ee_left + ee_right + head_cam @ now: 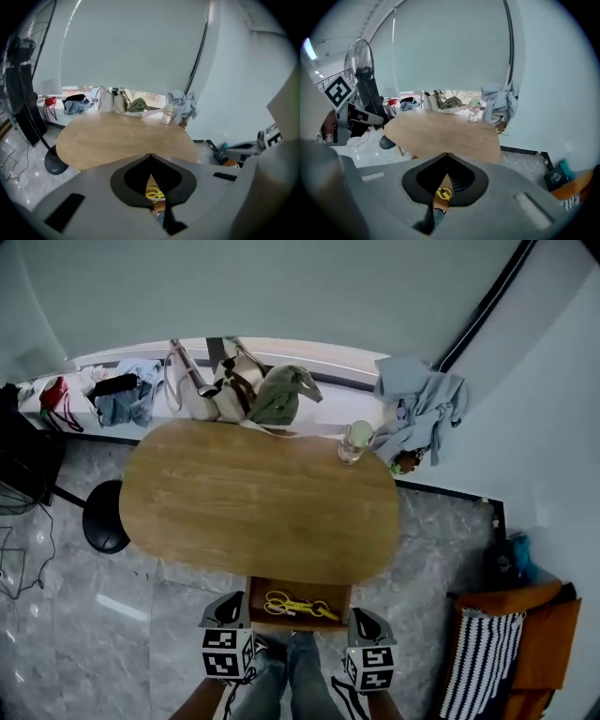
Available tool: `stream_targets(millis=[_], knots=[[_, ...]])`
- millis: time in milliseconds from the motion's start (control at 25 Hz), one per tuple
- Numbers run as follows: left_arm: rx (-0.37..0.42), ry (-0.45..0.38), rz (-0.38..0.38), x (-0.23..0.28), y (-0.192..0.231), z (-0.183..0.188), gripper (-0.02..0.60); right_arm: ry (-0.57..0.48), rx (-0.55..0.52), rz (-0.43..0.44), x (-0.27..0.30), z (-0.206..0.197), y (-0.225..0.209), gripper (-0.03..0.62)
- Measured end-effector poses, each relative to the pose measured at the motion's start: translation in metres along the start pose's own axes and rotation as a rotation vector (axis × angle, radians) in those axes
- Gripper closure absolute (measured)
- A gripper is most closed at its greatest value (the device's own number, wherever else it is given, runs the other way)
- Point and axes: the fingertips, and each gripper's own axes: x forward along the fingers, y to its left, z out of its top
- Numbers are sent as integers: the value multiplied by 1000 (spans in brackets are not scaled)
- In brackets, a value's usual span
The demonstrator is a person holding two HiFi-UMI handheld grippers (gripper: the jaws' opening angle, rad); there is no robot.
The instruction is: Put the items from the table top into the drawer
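Note:
Yellow-handled scissors [295, 606] lie in the open wooden drawer [255, 600] under the near edge of the oval wooden table [253, 502]. A clear glass jar [355, 442] stands at the table's far right edge. My left gripper [228, 602] hangs just left of the drawer and my right gripper [364, 620] just right of it, both above it and apart from it. In the left gripper view the left gripper [150, 155] is shut and holds nothing, with the scissors [153, 192] seen below it. The right gripper [447, 154] is shut and empty too, above the scissors [443, 192].
Bags [220, 385] and a green cloth [281, 395] rest on the sill behind the table, blue clothes [422, 409] at the far right. A black stool [105, 517] stands at the left, a striped chair [487, 652] at the right. My legs [291, 681] stand before the drawer.

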Motion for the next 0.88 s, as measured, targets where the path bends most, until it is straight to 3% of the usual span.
stream_targets(millis=[160, 400, 640, 880], knots=[[78, -55, -63, -53, -31, 60, 588, -84, 90, -73, -67, 47, -30, 588], [114, -188, -100, -118, -64, 128, 588, -211, 103, -125, -150, 102, -64, 588], [109, -213, -112, -124, -82, 150, 588, -278, 150, -144, -172, 123, -82, 588], [109, -223, -97, -126, -84, 155, 588, -270, 149, -154, -175, 121, -86, 588]])
